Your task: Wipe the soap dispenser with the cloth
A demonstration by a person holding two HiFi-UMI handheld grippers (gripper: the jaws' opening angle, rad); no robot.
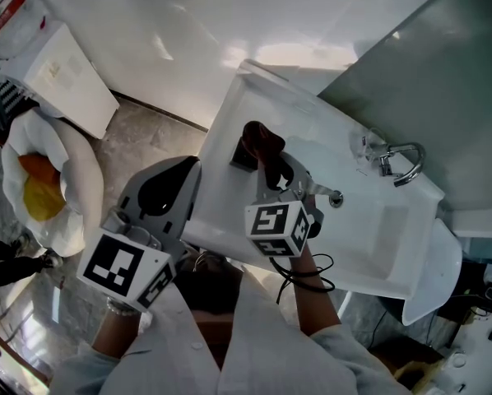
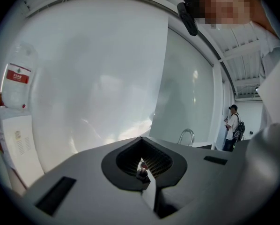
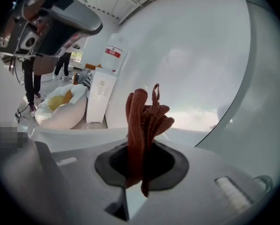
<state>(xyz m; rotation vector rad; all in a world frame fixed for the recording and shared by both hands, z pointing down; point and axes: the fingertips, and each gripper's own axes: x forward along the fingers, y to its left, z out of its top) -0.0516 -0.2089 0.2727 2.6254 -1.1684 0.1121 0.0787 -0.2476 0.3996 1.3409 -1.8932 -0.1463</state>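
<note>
A dark red ribbed cloth [image 1: 258,142] hangs bunched from my right gripper [image 1: 272,169], which is shut on it above the left end of the white sink [image 1: 369,237]. In the right gripper view the cloth [image 3: 142,121] rises from between the closed jaws of the right gripper [image 3: 130,184]. My left gripper [image 1: 174,179] hovers just left of the sink's edge. In its own view the left gripper [image 2: 144,178] is shut with nothing held. A small clear object [image 1: 363,145] stands next to the chrome faucet [image 1: 401,163]; I cannot tell whether it is the soap dispenser.
The sink stands against a white wall, with a mirror panel to the right. On the floor to the left are a white box [image 1: 65,76], a red-labelled bottle [image 1: 6,15] and a white bag [image 1: 44,192] with something yellow inside. A person [image 2: 232,125] stands far off.
</note>
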